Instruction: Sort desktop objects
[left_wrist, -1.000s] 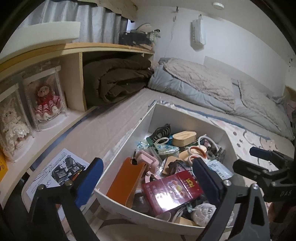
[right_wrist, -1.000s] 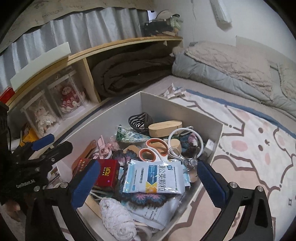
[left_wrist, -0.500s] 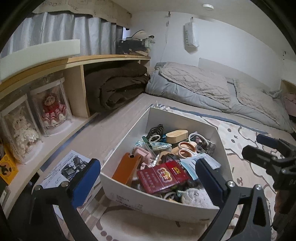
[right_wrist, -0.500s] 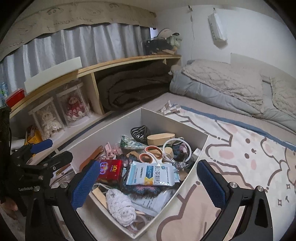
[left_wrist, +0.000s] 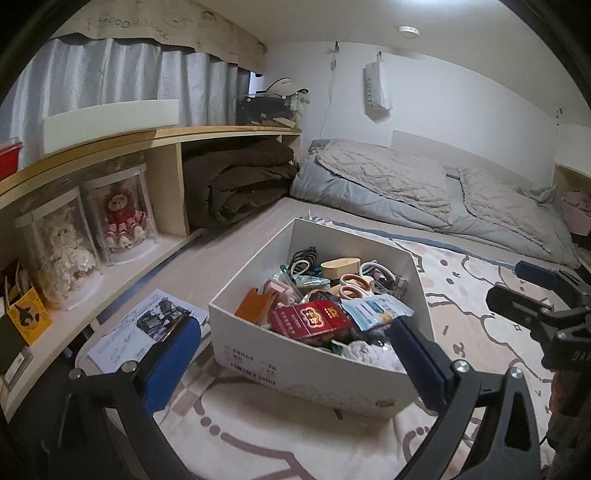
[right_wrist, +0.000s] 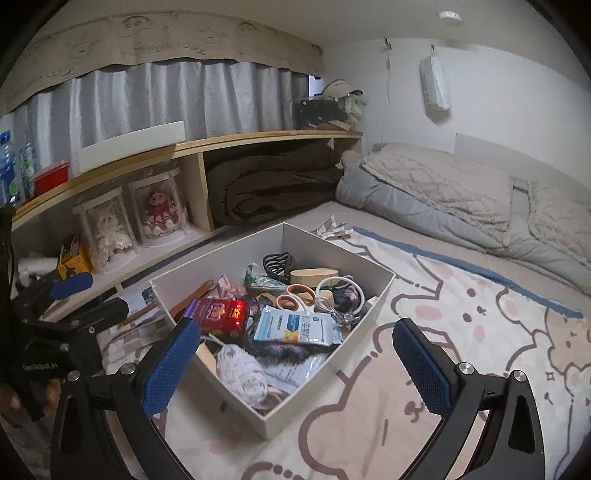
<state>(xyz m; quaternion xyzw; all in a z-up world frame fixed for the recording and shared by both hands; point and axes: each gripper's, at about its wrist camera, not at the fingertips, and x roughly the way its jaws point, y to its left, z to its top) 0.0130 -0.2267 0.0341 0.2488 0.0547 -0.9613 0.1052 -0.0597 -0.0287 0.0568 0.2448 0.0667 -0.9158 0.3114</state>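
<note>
With both the left gripper (left_wrist: 295, 354) and the right gripper (right_wrist: 297, 354) spread empty before the white box (right_wrist: 325, 384), the light, stiff red carton (right_wrist: 218, 314) in its near-left part probably suited an edge pinch.

A white box (left_wrist: 295, 363) crammed with small items, a red packet (left_wrist: 310, 319) and a blue-white sachet (left_wrist: 375, 310) nearest its front edge, sits on the patterned blanket (left_wrist: 465, 332), with the left gripper (left_wrist: 291, 363) spread wide and empty before it
</note>
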